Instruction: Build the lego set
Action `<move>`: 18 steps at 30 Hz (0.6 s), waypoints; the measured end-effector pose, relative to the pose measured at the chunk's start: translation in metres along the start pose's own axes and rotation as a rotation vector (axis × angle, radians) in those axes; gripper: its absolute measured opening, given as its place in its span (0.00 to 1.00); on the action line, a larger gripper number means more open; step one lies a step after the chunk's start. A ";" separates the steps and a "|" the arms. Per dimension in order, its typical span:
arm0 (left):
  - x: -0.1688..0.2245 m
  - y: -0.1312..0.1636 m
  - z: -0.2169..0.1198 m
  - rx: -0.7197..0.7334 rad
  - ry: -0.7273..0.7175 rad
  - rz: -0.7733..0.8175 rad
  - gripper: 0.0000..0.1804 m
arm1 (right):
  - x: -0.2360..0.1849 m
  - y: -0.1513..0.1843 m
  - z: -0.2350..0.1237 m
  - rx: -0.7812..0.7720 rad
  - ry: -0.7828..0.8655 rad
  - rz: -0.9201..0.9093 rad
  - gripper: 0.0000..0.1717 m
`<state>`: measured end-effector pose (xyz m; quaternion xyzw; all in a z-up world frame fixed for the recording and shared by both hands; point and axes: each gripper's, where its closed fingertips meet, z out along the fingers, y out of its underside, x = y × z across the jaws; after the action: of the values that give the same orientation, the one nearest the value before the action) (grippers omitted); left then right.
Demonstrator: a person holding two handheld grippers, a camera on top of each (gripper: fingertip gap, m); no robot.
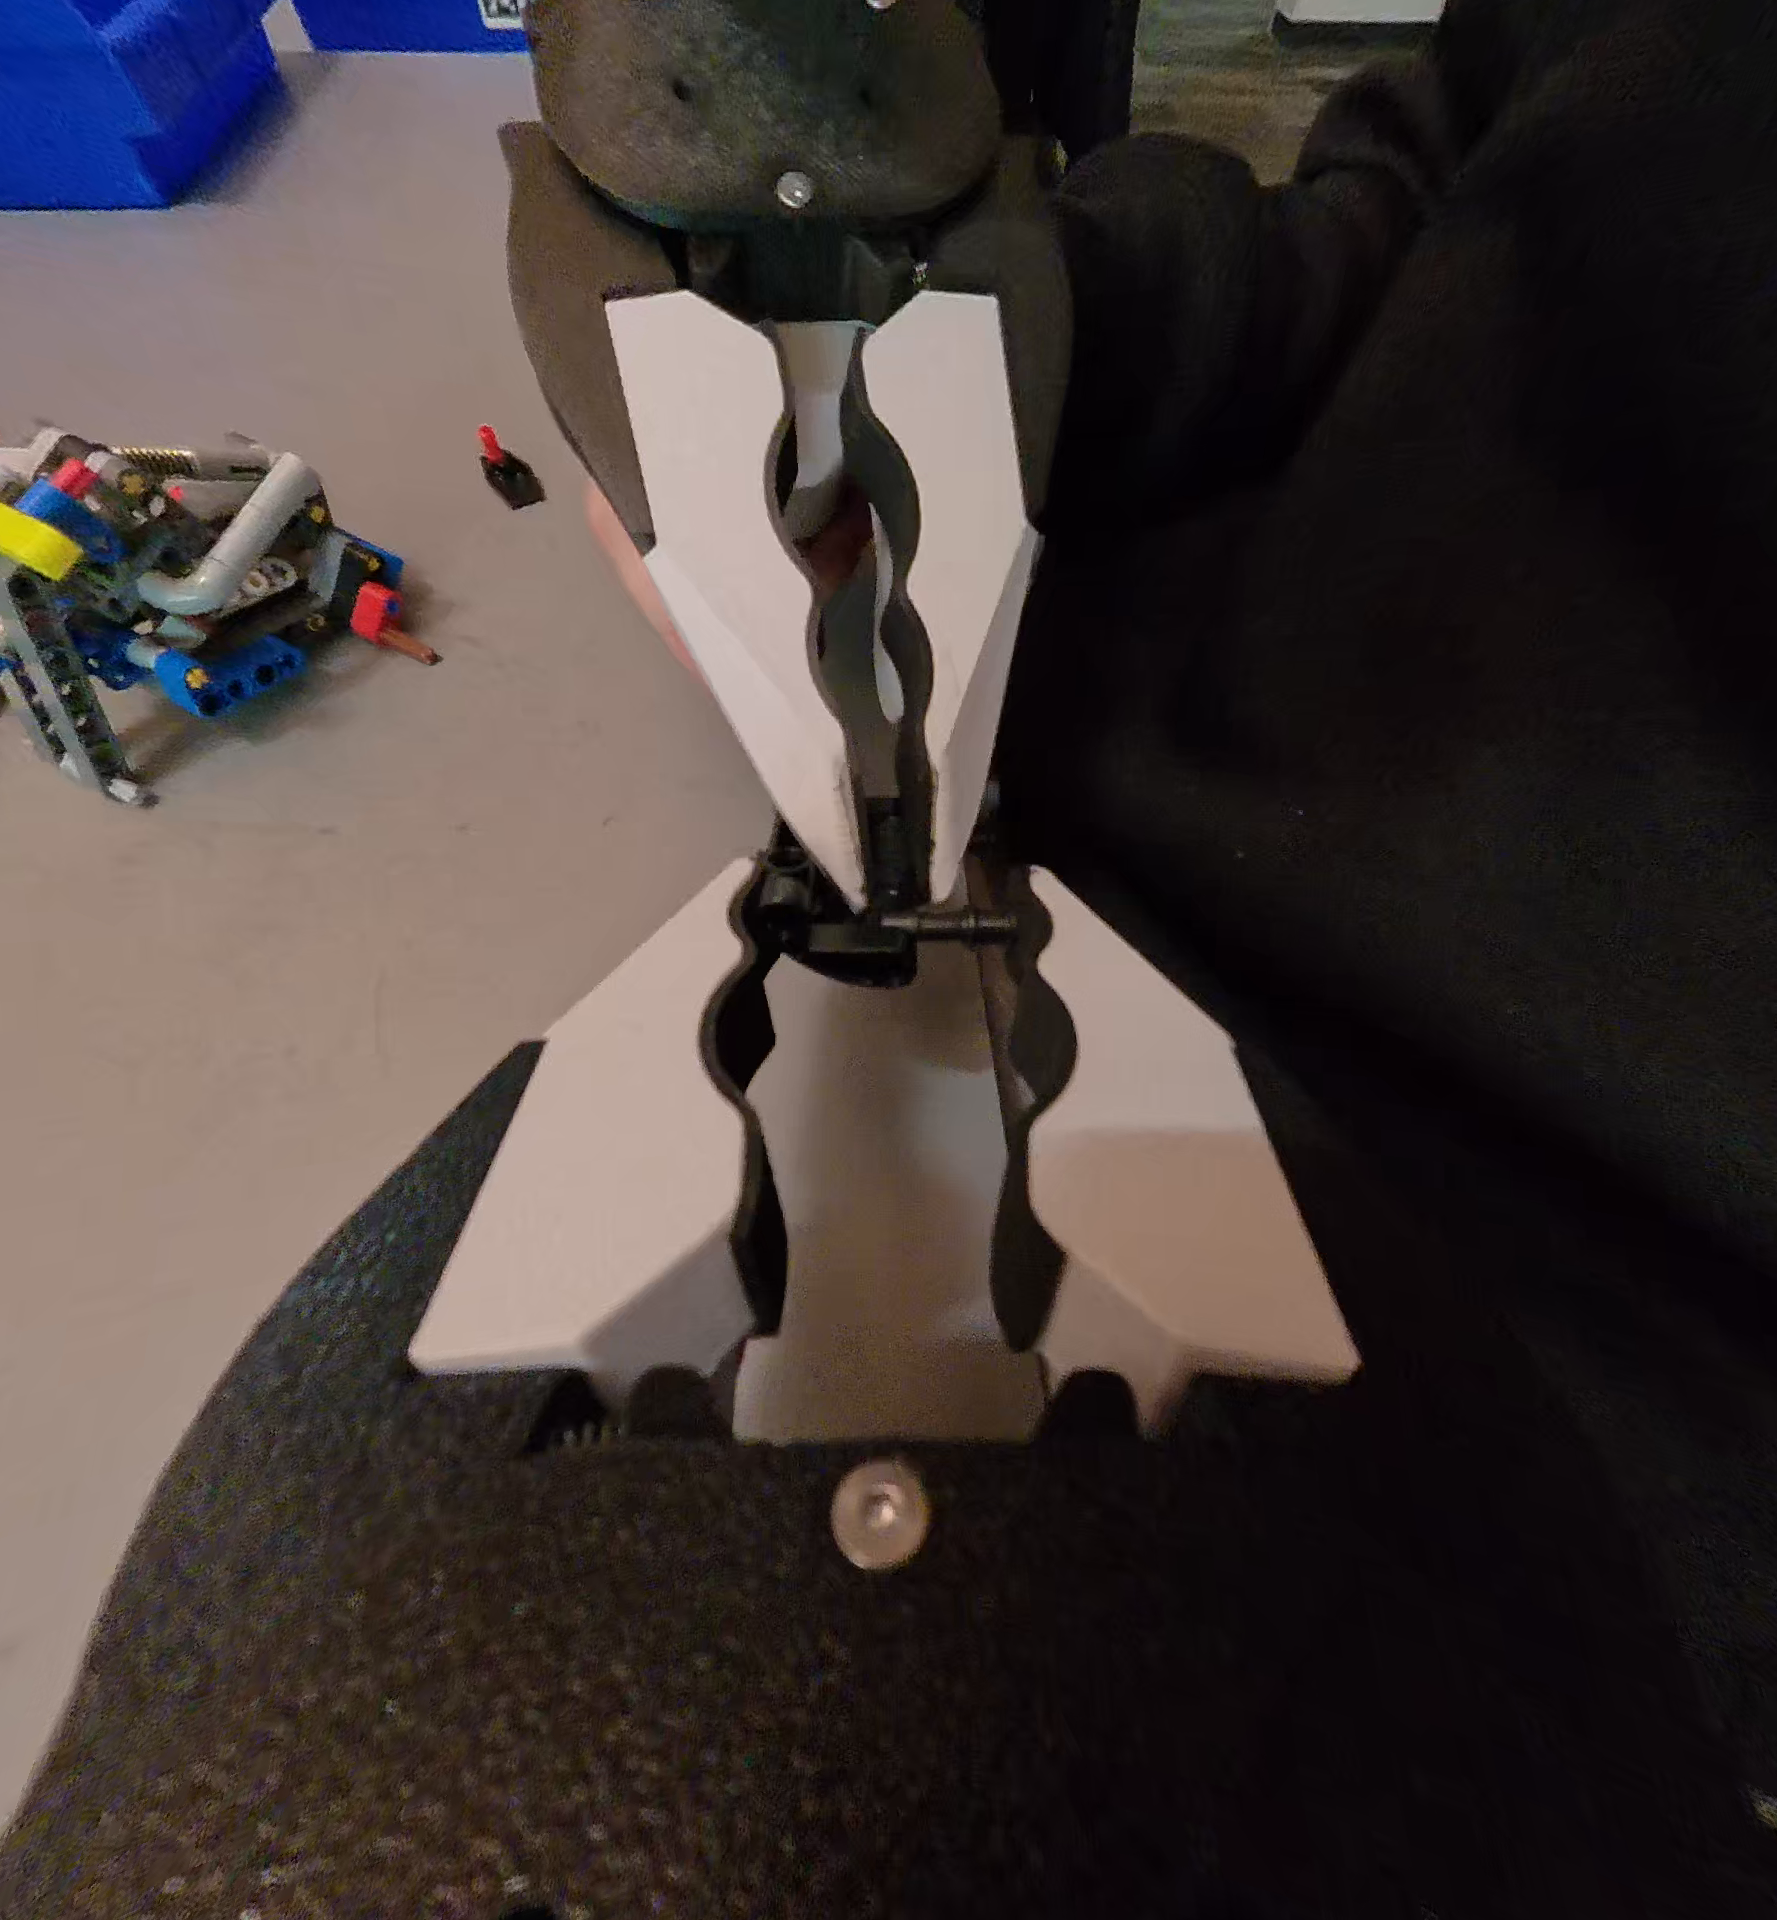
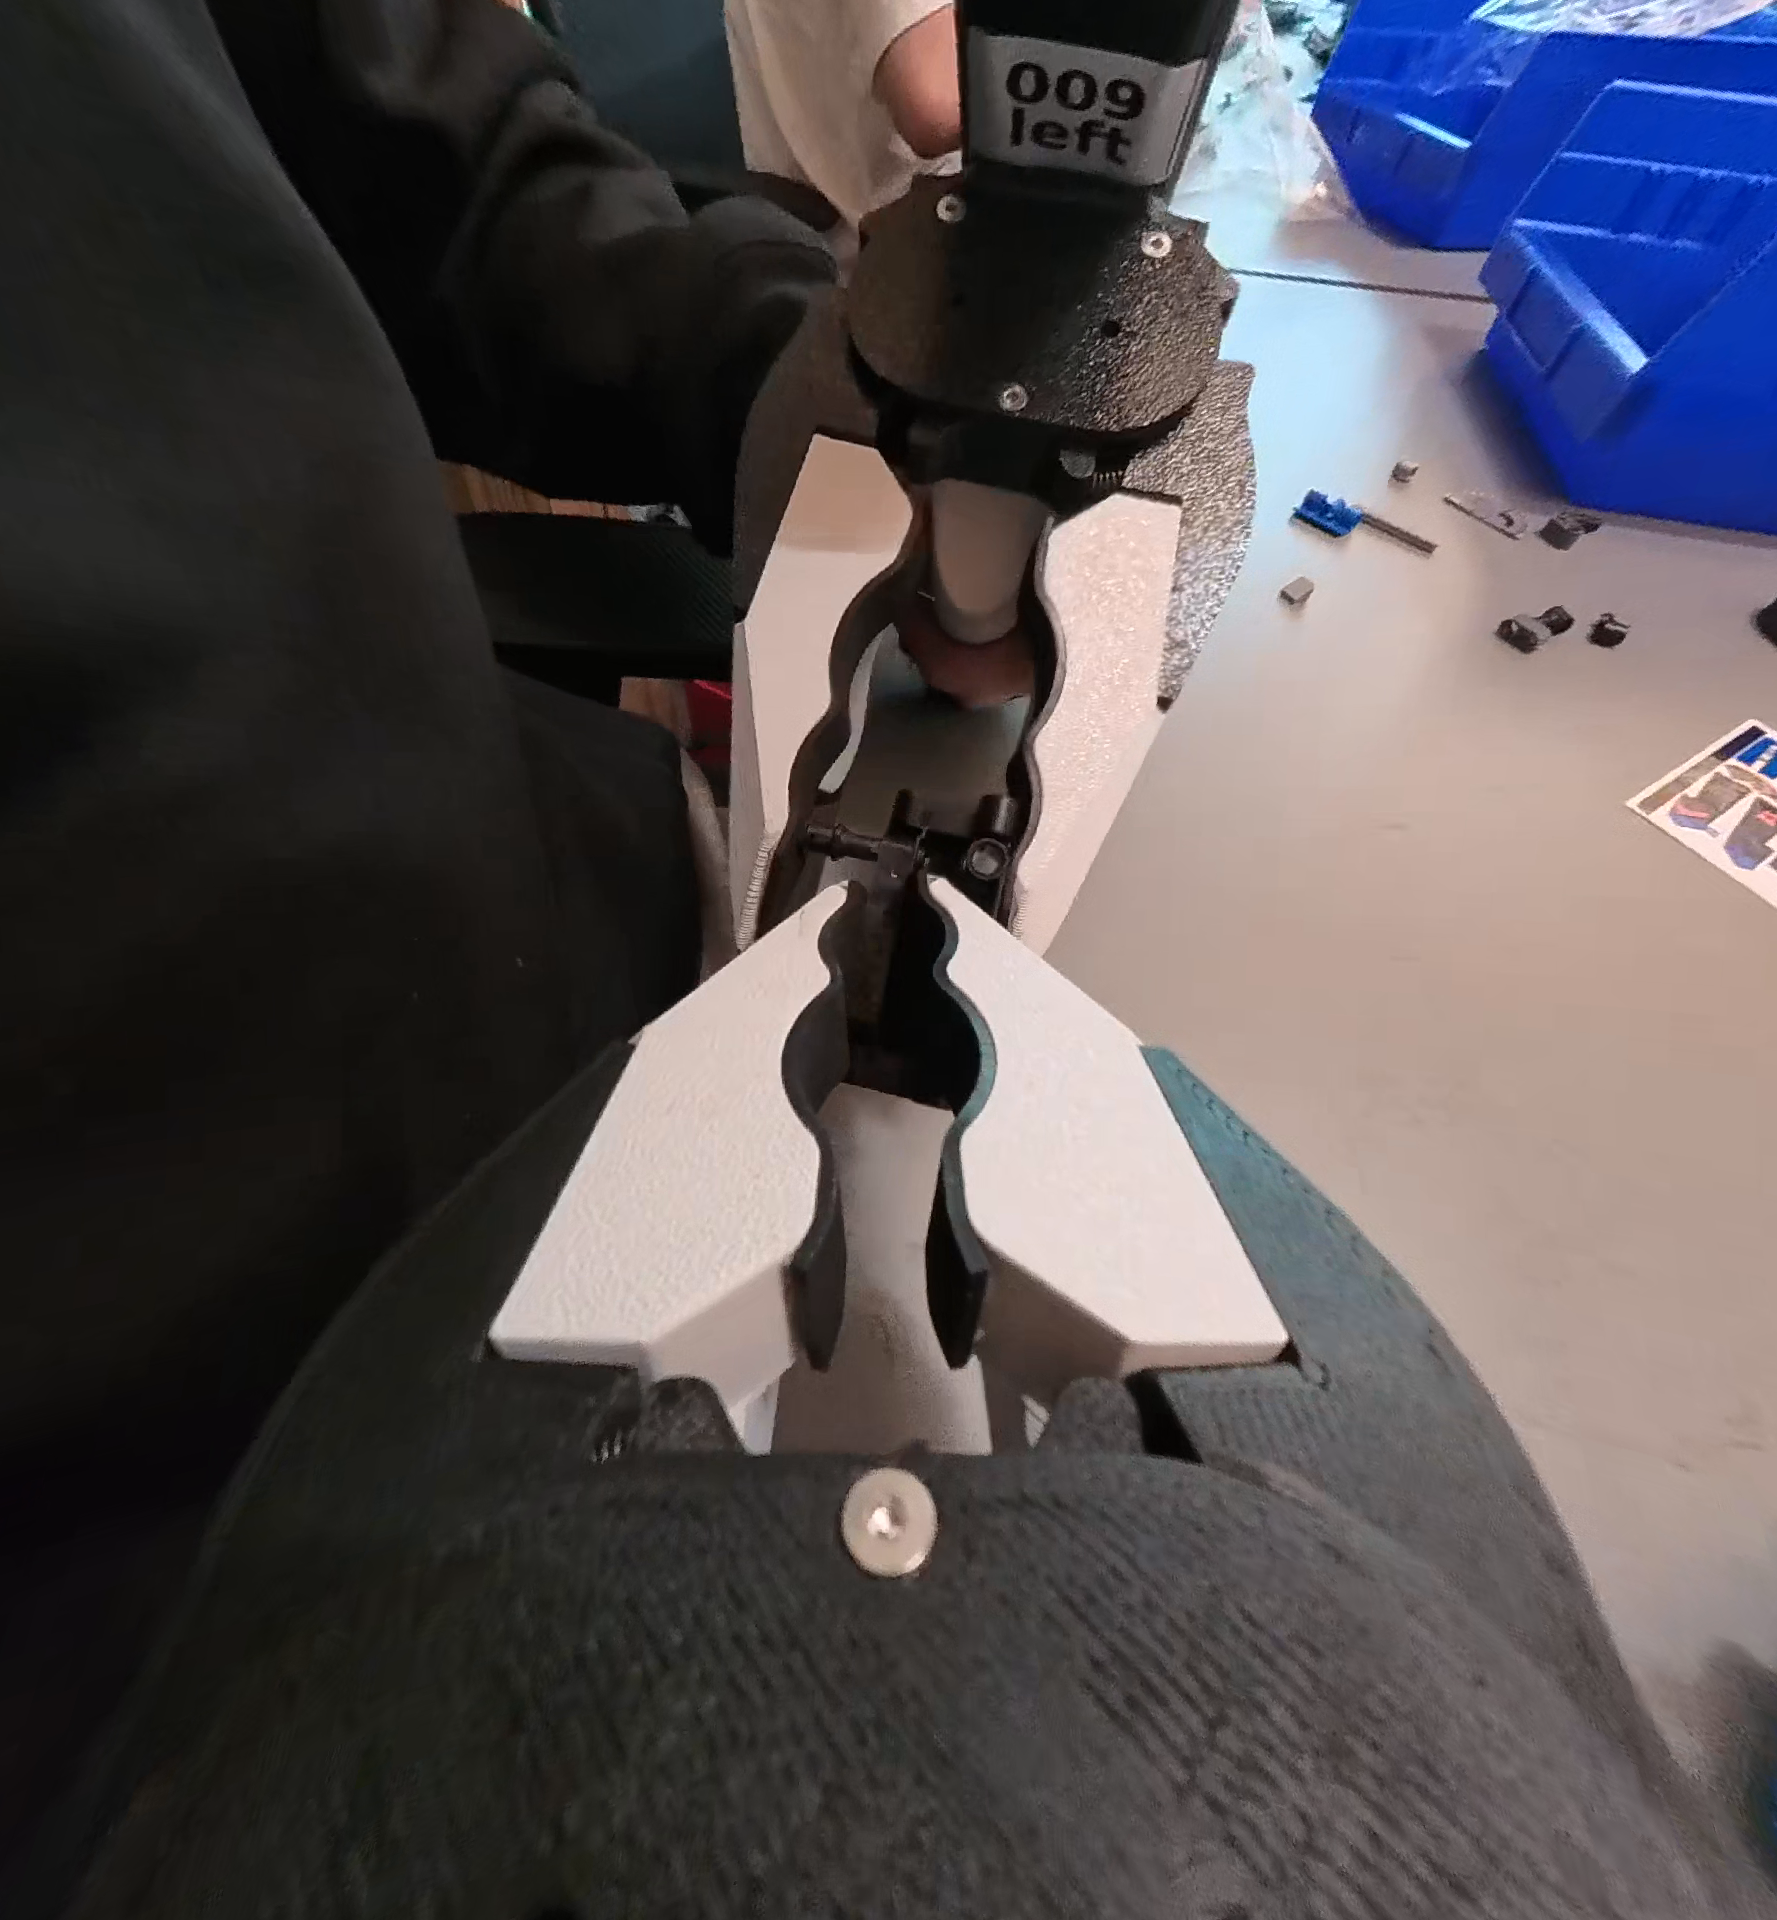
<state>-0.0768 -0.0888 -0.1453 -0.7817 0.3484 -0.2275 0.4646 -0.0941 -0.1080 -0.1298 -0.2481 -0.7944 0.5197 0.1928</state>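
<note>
The left gripper (image 1: 889, 914) clamps a black pin-and-connector piece (image 1: 863, 930) across its fingertips. Facing it tip to tip, the right gripper (image 2: 889, 883) pinches a black stud (image 2: 899, 831) on that piece.

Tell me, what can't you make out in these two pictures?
Left wrist view: left edge cuts off the toy model; a black sleeve hides the right side.
Both views: the fingers of the right gripper cover much of the small black part.
Right wrist view: loose dark pieces too small to identify; right edge cuts the printed sheet.
</note>
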 end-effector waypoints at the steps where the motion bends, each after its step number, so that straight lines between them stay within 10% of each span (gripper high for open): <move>1: -0.002 0.002 0.001 -0.017 0.001 -0.008 0.24 | 0.002 0.002 0.000 -0.008 -0.006 0.012 0.03; 8: -0.041 0.038 -0.001 -0.269 -0.154 0.142 0.24 | 0.033 0.032 0.005 -0.189 0.102 0.076 0.03; 18: -0.055 0.042 0.000 -0.254 -0.130 -0.048 0.22 | 0.049 0.054 0.009 -0.358 0.101 0.036 0.03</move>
<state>-0.1268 -0.0608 -0.1844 -0.8555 0.3248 -0.1414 0.3777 -0.1284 -0.0674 -0.1807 -0.3183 -0.8590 0.3605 0.1757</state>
